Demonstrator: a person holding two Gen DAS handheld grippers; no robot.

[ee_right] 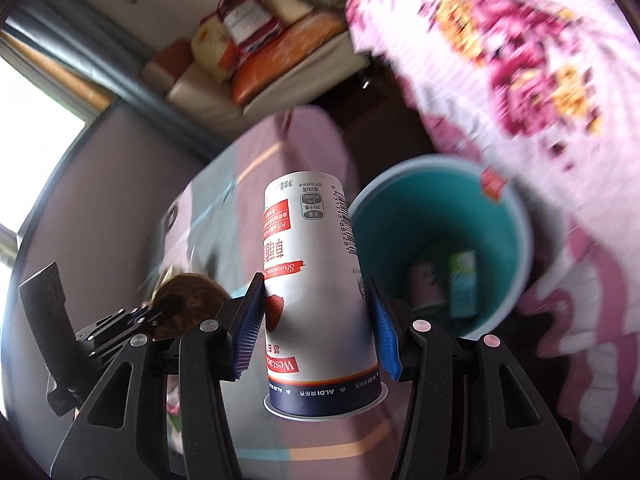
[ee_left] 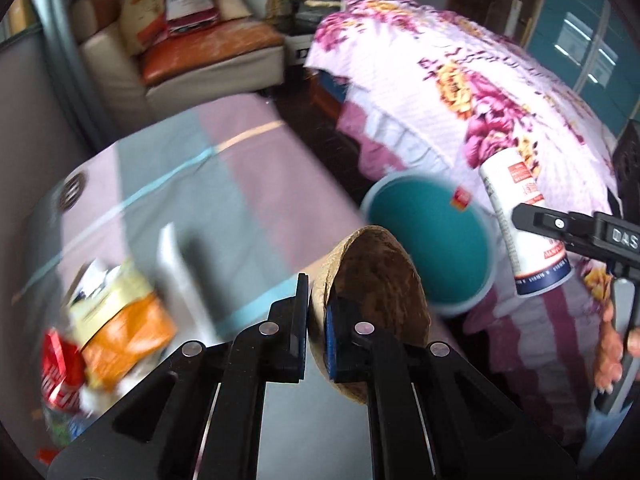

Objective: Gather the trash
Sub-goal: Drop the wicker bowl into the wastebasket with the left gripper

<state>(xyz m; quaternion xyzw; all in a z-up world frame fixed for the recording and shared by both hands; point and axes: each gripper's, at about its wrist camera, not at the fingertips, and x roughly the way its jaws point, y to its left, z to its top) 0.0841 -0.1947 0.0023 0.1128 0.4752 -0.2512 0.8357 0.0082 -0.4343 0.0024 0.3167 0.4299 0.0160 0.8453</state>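
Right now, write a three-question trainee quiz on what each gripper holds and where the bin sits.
1. True or false: the left gripper is shut on a coconut shell.
2. The right gripper carries: A) a red packet, B) a white yogurt cup, C) nothing.
3. Fill in: the teal bin already holds a small ____.

Key: 1 true; 2 B; 3 carton.

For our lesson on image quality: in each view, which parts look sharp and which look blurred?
Left wrist view: the left claw and coconut shell are sharp; the wrappers and bin smear. Right wrist view: the right claw and cup are crisp; the floral quilt streaks.
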